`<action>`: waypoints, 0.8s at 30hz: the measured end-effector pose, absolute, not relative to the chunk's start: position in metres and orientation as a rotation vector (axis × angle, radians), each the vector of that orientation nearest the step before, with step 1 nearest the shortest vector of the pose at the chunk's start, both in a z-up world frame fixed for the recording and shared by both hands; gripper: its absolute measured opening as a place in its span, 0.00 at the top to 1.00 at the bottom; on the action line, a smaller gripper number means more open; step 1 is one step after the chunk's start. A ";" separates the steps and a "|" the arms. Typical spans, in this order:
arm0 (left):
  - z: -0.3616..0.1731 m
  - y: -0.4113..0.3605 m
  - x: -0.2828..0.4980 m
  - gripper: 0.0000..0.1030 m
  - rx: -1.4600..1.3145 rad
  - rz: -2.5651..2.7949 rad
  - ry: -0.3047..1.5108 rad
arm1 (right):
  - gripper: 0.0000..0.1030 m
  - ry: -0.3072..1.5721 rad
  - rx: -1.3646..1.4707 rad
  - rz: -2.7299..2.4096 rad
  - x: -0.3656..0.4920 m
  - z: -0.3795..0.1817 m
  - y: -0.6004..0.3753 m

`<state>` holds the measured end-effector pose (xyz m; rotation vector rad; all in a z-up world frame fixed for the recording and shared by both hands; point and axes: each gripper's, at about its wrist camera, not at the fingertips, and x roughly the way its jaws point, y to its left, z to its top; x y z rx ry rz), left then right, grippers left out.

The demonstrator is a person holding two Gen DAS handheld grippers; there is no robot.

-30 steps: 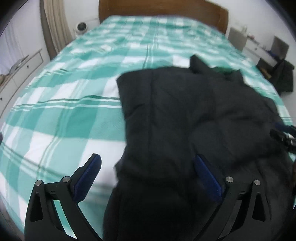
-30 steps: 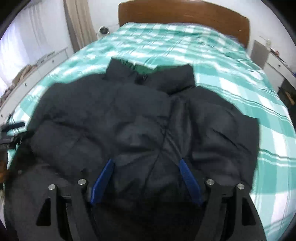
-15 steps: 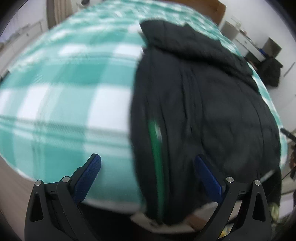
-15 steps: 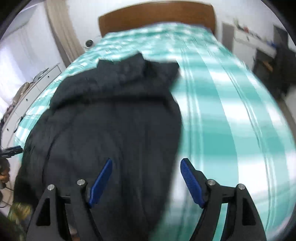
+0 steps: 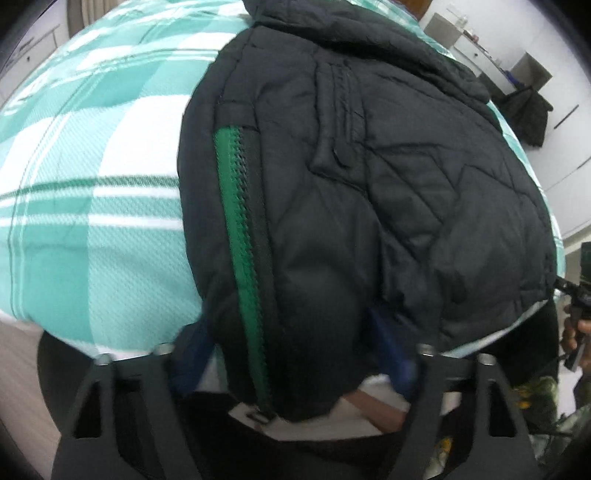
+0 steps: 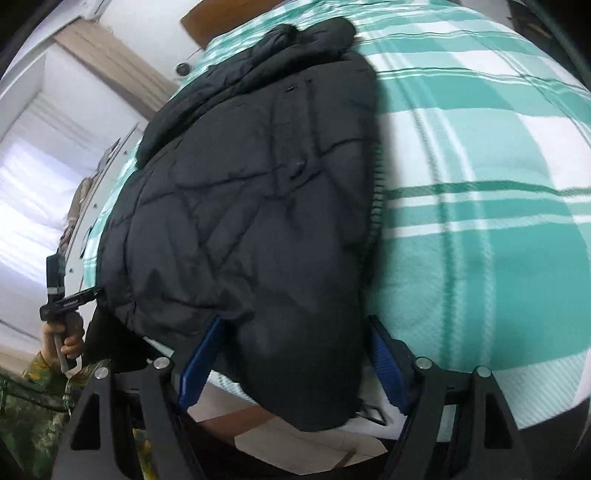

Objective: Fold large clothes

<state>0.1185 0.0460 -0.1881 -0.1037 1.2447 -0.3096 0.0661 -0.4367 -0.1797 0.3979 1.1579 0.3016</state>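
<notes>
Your L gripper (image 5: 295,354) points steeply down at the near edge of the bed (image 5: 92,206), straddling the hem of the black jacket (image 5: 369,192). Jaws are closing, jacket fabric bulging between them. The blue pads (image 5: 391,347) sit against the fabric on both sides, but that corner is blurred, so can't say for sure they're pinching yet.

Green zipper (image 5: 240,221) runs from approx 11 o'clock down to 6 o'clock in the L wrist view, ending right by the L jaw at the hem.

Your R gripper (image 6: 291,354) straddles the other hem corner. Jaws are spread and narrowing, jacket hem hanging between them and draping over the bed edge. L-side pad (image 6: 201,354) looks to touch the fabric; the R-side one is just beside it, contact unclear.

Jacket lies flat on the green-and-white check bedspread (image 6: 480,184), collar toward 12 o'clock near the wooden headboard (image 6: 195,22), hem at 6 o'clock hanging off the near edge.

From the R wrist cam, your L hand (image 6: 64,332) shows at 8 o'clock gripping the other tool's handle, camo sleeve (image 6: 33,398) below it. From the L wrist cam, your R hand (image 5: 576,332) is at 4 o'clock at frame edge.

Curtain (image 6: 110,66) and white drawers (image 6: 107,173) at approx 10 o'clock in the R view.
</notes>
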 end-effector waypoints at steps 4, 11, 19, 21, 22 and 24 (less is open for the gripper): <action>-0.186 0.044 0.118 0.69 -0.138 -0.329 1.260 | 0.72 1.166 0.362 0.289 0.071 -0.173 -0.432; -0.162 0.045 0.117 0.83 -0.222 -0.378 1.256 | 0.81 1.109 0.416 0.336 0.068 -0.139 -0.437; -0.129 0.058 0.102 0.83 -0.240 -0.451 1.232 | 0.81 1.077 0.408 0.374 0.058 -0.109 -0.445; -0.124 0.059 0.091 0.83 -0.209 -0.469 1.238 | 0.82 1.093 0.386 0.398 0.051 -0.105 -0.443; -0.121 0.060 0.083 0.83 -0.196 -0.480 1.242 | 0.82 1.095 0.371 0.417 0.047 -0.102 -0.442; -0.114 0.063 0.069 0.83 -0.173 -0.510 1.255 | 0.82 1.100 0.373 0.452 0.040 -0.094 -0.443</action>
